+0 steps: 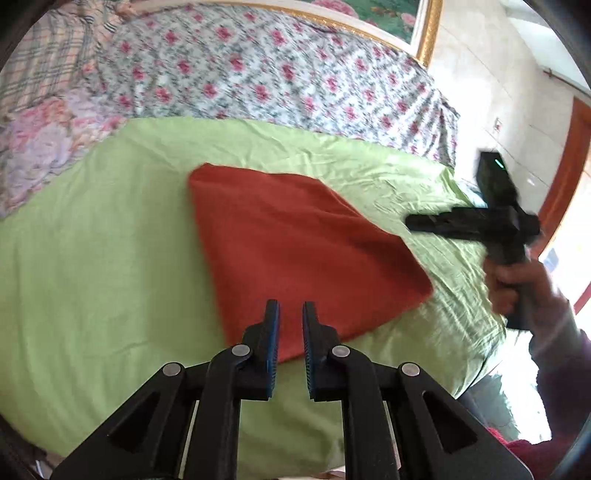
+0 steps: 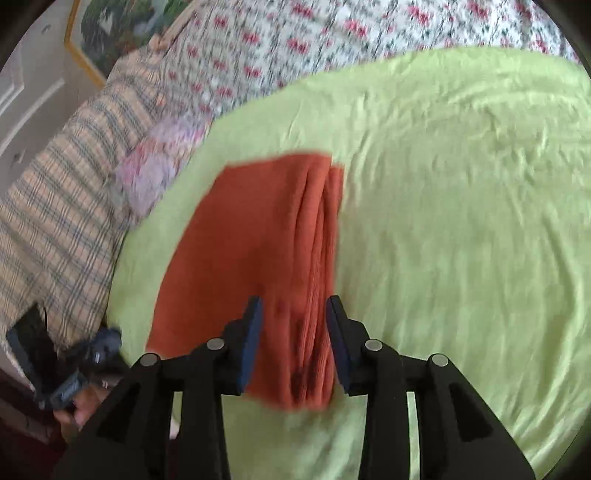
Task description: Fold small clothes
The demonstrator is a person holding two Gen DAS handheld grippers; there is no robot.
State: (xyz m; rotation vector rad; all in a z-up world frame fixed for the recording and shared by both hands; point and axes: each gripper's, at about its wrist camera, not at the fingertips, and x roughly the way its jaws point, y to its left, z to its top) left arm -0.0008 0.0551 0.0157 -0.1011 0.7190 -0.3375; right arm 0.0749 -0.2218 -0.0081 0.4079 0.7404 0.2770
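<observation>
A rust-orange garment lies folded into a flat, roughly square stack on the light green sheet. My left gripper hovers over its near corner, jaws a little apart and empty. In the right wrist view the garment shows its stacked folded edges on the right side. My right gripper is open and empty above the near end of those edges. It also shows in the left wrist view, held by a hand at the garment's right.
A floral bedspread and a plaid pillow lie beyond the green sheet. A gold-framed picture hangs on the wall. The bed's edge drops off at the right in the left wrist view.
</observation>
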